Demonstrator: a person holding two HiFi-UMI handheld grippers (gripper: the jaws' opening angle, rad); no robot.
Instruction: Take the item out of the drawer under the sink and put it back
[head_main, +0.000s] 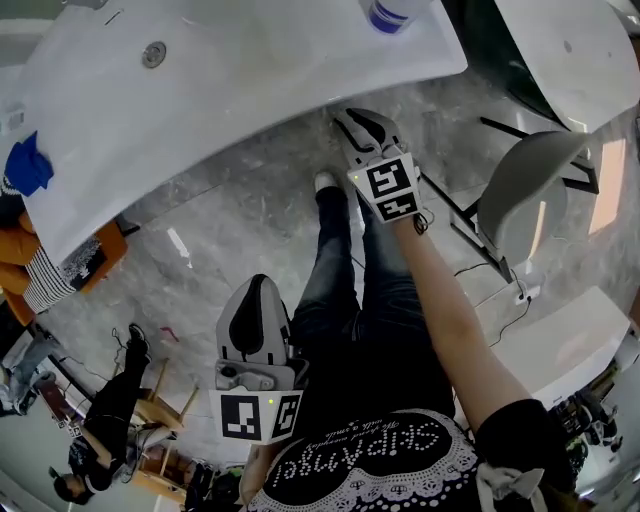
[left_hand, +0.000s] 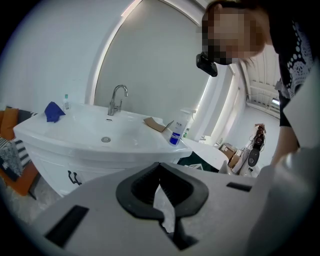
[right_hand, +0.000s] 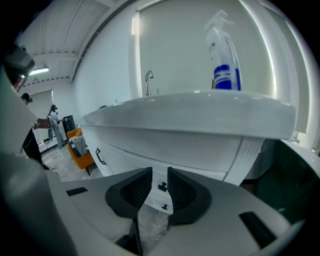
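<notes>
The right gripper (right_hand: 160, 172), jaws apart and empty, faces the closed drawer (right_hand: 192, 166). Its small, rigid handle (right_hand: 162, 186) likely suits gripping.

Left claw (head_main: 256, 292): held low, close to the torso, pointing forward and down; jaws together, tips meeting, nothing gripped.
Right claw (head_main: 366, 128): reached well ahead of the body, tilted downward; jaws parted by a narrow gap, empty.
Right forearm (head_main: 452, 325): bare, stretched out straight.
Left arm: hidden behind its claw.
</notes>
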